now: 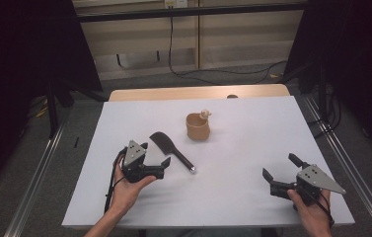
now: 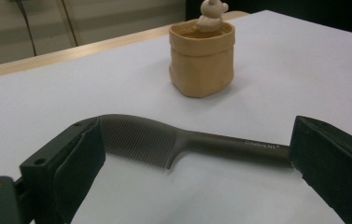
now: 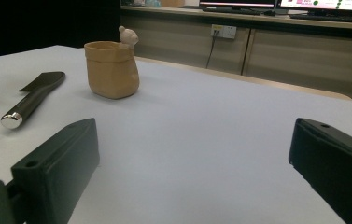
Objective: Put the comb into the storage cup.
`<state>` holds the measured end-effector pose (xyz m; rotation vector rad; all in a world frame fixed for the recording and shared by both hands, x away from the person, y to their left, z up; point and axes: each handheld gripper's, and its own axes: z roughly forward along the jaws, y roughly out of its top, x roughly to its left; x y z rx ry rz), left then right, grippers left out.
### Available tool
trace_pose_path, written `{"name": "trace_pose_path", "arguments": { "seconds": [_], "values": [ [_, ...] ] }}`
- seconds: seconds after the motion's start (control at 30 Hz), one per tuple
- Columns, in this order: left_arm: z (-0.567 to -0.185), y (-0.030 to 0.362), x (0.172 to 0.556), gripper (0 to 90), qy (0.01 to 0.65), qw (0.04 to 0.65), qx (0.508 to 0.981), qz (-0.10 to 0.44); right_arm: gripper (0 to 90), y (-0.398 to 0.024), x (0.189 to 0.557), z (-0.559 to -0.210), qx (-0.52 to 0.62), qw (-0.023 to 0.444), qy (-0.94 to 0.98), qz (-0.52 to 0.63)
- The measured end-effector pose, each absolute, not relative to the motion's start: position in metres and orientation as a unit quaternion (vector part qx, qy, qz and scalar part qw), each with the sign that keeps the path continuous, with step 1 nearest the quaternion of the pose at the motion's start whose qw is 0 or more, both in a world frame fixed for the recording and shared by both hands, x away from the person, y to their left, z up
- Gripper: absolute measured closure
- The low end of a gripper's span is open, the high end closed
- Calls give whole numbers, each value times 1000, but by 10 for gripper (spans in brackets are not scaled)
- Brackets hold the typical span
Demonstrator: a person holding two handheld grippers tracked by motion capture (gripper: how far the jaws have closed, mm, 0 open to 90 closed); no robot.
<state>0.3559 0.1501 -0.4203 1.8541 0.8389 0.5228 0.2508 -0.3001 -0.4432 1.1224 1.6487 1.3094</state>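
1. Nearest the high camera, two hands hold two grippers low over the white table (image 1: pixel 252 197): the left gripper (image 1: pixel 155 159) at the left, the right gripper (image 1: pixel 280 167) at the lower right, well apart from each other.
2. Left gripper: its jaws stand wide apart with nothing clamped; in the left gripper view they straddle the comb (image 2: pixel 183 142), one jaw by the toothed end, the other by the handle tip. Whether either jaw touches the comb is hard to tell.
3. One dark comb (image 1: pixel 171 150) lies flat on the table, just beside the left gripper, its handle ending in a shiny cap.
4. Right gripper: its jaws are also spread wide and empty, over bare table.
5. One tan cup (image 1: pixel 197 126) stands upright beyond the comb, near the table's middle, with one small pale figure (image 1: pixel 204 114) perched at its rim.
6. Counted: two grippers, one comb, one cup, one figure.
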Motion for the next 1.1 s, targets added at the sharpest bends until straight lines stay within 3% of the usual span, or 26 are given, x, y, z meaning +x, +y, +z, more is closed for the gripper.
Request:
{"name": "trace_pose_path", "arguments": {
  "seconds": [0.23,0.6,1.1],
  "values": [
    [-416,144,361,38,337,494,776,199,16,-300,251,-443,437,368,643,510],
    [-412,125,375,57,383,445,796,151,16,-300,251,-443,436,367,645,509],
    [-412,104,386,80,425,411,796,130,16,-300,251,-444,435,366,647,509]
  ]
}}
